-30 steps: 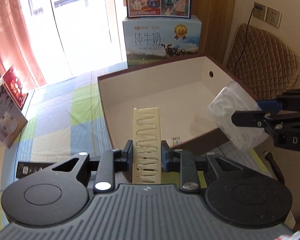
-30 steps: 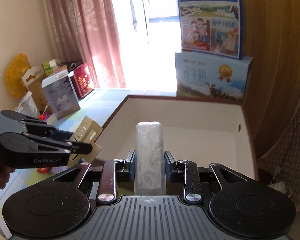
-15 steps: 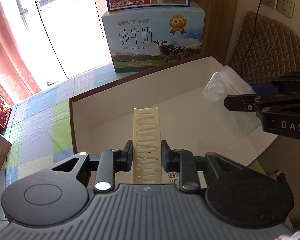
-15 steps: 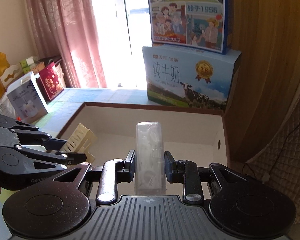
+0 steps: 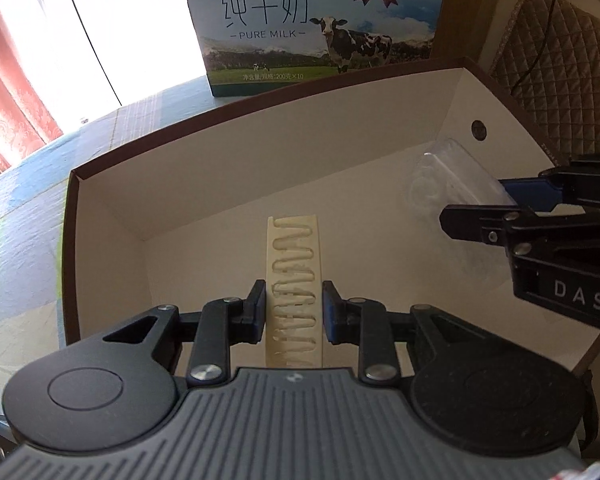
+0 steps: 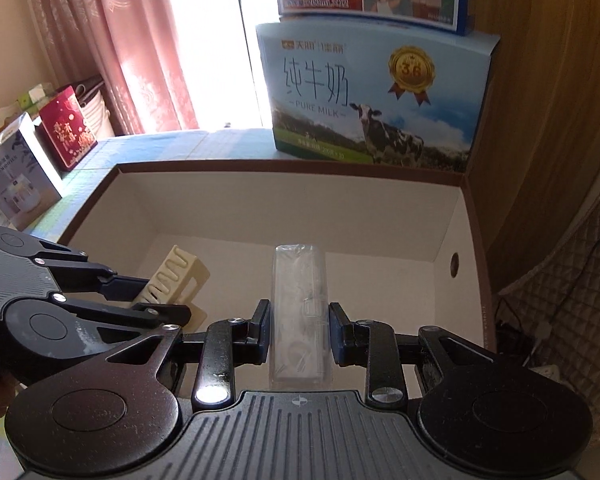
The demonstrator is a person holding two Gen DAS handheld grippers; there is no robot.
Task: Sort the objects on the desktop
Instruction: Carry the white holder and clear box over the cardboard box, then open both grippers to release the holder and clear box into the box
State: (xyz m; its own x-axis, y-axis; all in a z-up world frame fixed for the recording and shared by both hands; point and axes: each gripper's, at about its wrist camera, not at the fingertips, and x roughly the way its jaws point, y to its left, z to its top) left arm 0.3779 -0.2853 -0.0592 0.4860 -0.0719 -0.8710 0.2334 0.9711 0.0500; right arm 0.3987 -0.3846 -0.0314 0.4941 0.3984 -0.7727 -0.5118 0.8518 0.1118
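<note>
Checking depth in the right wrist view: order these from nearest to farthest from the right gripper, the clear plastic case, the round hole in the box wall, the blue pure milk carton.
1. Clear plastic case, between the right gripper fingers.
2. Round hole, box's right wall.
3. Blue pure milk carton, behind the box.

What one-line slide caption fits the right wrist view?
Right gripper holds a clear plastic case above the open box, beside the left gripper holding a cream slotted rack.
</note>
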